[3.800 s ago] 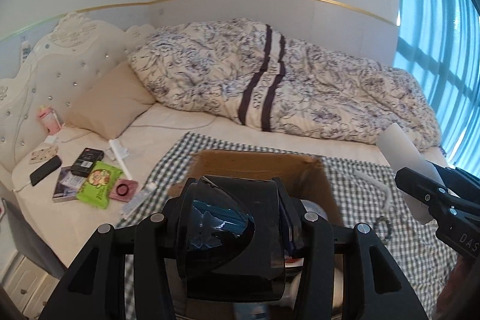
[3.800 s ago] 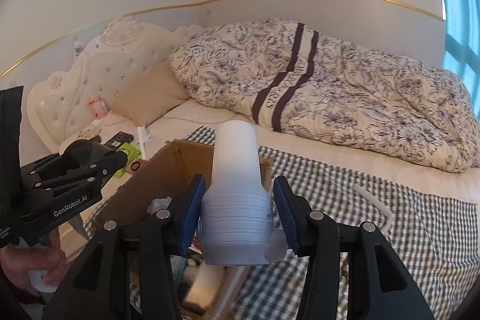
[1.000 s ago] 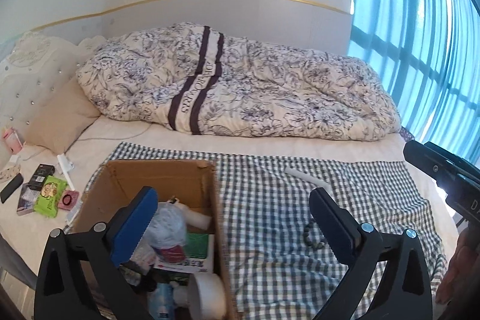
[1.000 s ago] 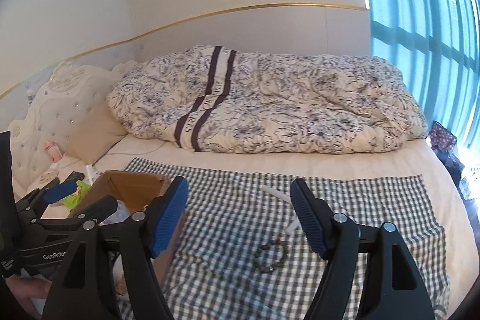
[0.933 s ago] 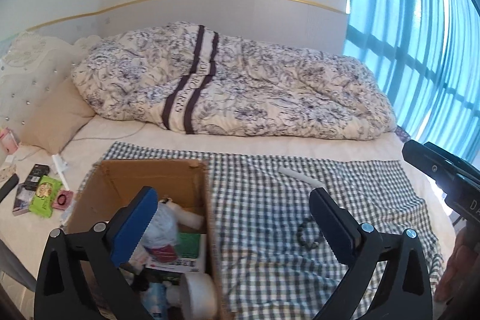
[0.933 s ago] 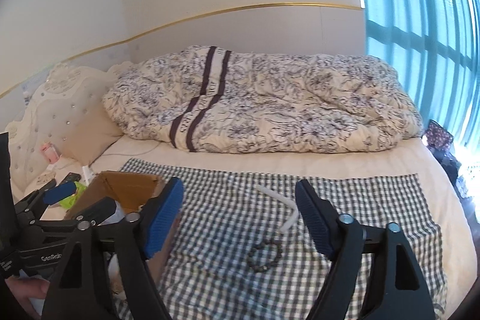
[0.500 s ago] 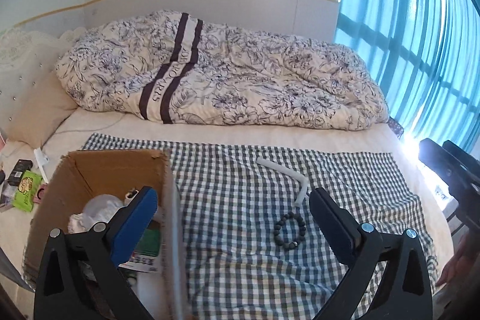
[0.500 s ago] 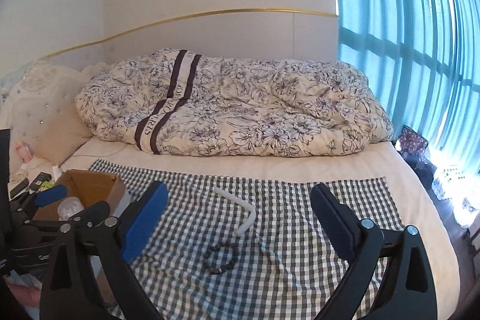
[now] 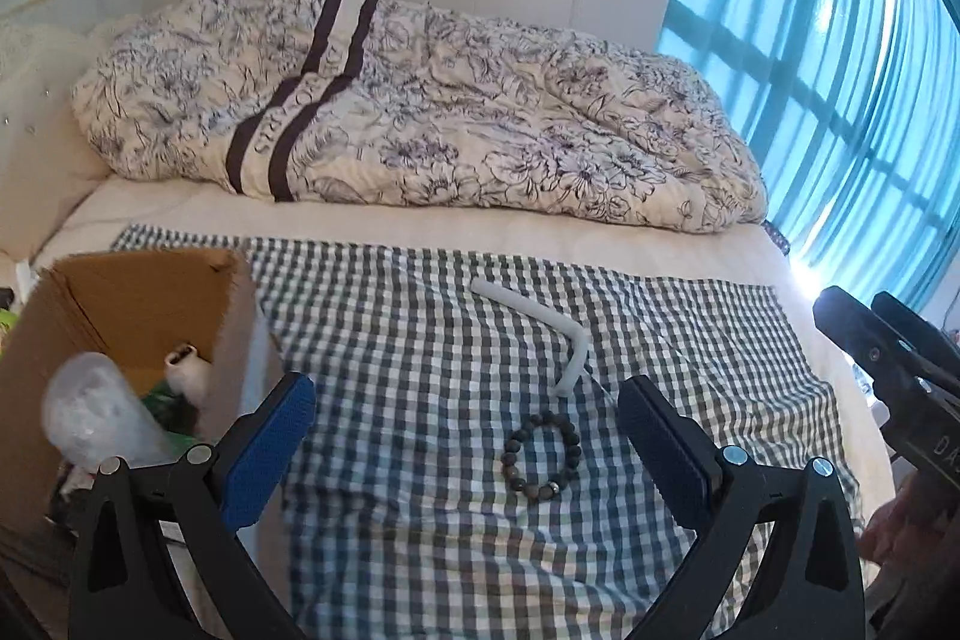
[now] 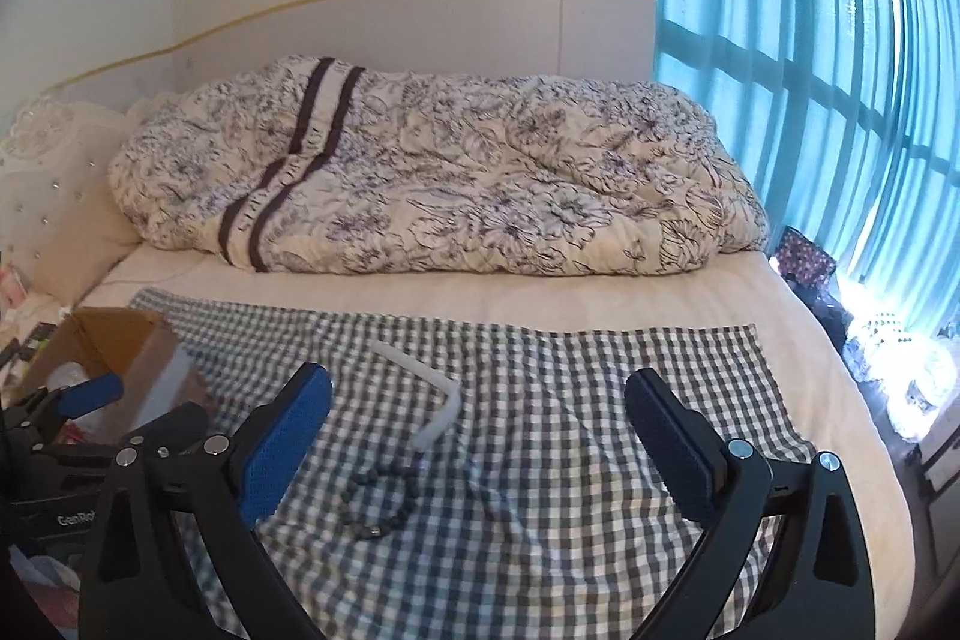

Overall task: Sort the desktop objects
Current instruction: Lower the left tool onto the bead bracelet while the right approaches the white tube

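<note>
A dark beaded bracelet lies on the checked cloth, and a bent white tube rests just beyond it. My left gripper hovers open over the cloth, the bracelet showing between its fingers. To its left stands an open cardboard box holding a clear bottle and other items. My right gripper is open and empty above the cloth, with the bracelet and the tube left of its middle. The box sits at its far left.
A rumpled floral duvet fills the far side of the bed. Teal curtains cover the window at the right. The right bed edge drops to cluttered floor. A padded headboard and small items lie far left.
Both grippers have let go of their loads, now in the box, and swung right. The box has slid toward the left of both views; the bracelet and tube have come closer.
</note>
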Demonstrator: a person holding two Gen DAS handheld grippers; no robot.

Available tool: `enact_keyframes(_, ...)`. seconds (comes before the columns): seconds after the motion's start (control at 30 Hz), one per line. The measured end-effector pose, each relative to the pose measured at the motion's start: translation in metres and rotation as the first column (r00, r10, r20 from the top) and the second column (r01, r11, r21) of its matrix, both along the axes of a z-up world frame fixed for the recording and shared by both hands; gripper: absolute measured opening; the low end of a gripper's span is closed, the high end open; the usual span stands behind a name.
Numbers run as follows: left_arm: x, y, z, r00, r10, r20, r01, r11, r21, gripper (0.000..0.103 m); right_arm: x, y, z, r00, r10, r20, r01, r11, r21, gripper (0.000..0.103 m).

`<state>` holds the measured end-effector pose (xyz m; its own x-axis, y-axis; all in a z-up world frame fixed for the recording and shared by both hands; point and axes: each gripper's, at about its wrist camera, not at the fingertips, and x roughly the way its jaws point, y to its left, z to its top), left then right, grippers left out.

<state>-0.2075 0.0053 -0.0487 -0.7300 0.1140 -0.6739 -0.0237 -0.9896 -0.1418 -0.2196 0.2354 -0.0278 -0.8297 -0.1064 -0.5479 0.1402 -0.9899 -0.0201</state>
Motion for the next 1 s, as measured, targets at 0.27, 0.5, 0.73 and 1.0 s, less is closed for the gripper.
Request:
enact_keyframes(0.27, -0.02, 0.022, -0.04, 0.998, -0.051, 0.034, 0.053, 0.997, -0.052, 0.103, -0.03, 0.007, -0.03, 0.998, 0.023, 0.057, -0.023, 1.0, -0.003, 0.099)
enact_keyframes(0.5, -0.04, 0.043, -0.086, 0.982, -0.11, 0.15, 0.119, 0.992, -0.048, 0.103, -0.059, 0.003, -0.058, 0.992, 0.047, 0.115, -0.052, 0.998, 0.045, 0.099)
enact_keyframes(0.73, -0.058, 0.066, -0.125, 0.967, -0.15, 0.206, 0.168, 0.983, -0.073, 0.103, -0.094, 0.006, -0.089, 0.975, 0.059, 0.212, -0.06, 0.998, 0.0, 0.099)
enact_keyframes(1.0, -0.076, 0.078, -0.166, 0.951, -0.166, 0.261, 0.183, 0.982, -0.043, 0.103, -0.124, 0.002, -0.113, 0.967, 0.053, 0.25, -0.062, 0.998, 0.026, 0.099)
